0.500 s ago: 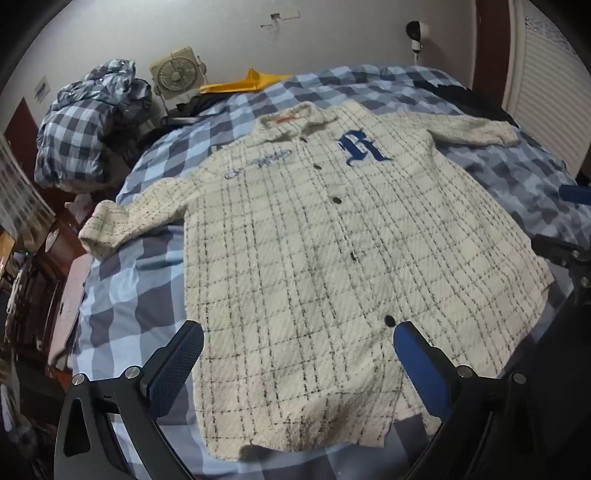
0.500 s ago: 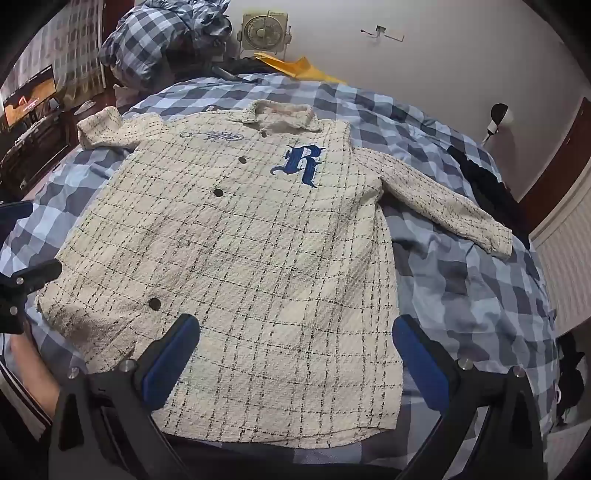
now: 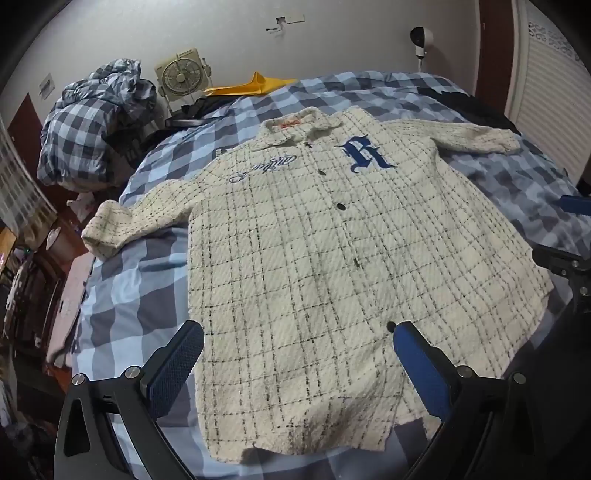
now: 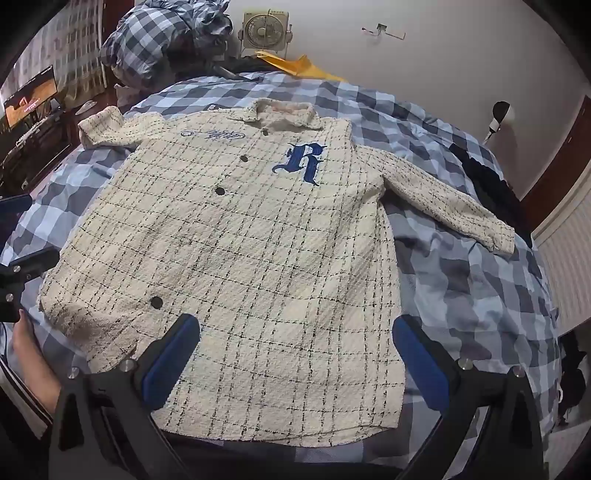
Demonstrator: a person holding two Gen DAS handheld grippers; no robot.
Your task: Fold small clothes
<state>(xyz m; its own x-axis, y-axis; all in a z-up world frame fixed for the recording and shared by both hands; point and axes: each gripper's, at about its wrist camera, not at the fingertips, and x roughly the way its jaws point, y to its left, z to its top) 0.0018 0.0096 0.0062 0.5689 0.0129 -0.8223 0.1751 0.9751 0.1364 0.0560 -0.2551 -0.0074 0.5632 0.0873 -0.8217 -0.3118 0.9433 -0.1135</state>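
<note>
While the cream plaid shirt [image 3: 332,258] lies flat, buttoned and face up on the checked bedspread [image 3: 140,288], left gripper [image 3: 299,365] and right gripper [image 4: 295,354] hover empty, jaws wide, over its hem; grip a sleeve first, folding inward.

Both cameras sit near the foot of the bed [image 3: 122,295], each looking forward and downward between its own tongs toward the far wall. The left view stands over the shirt's [image 3: 332,258] hem towards its left side, the right view towards its right. Both are near the hem and share the whole shirt, the fan [image 4: 264,31] and the wall.
</note>
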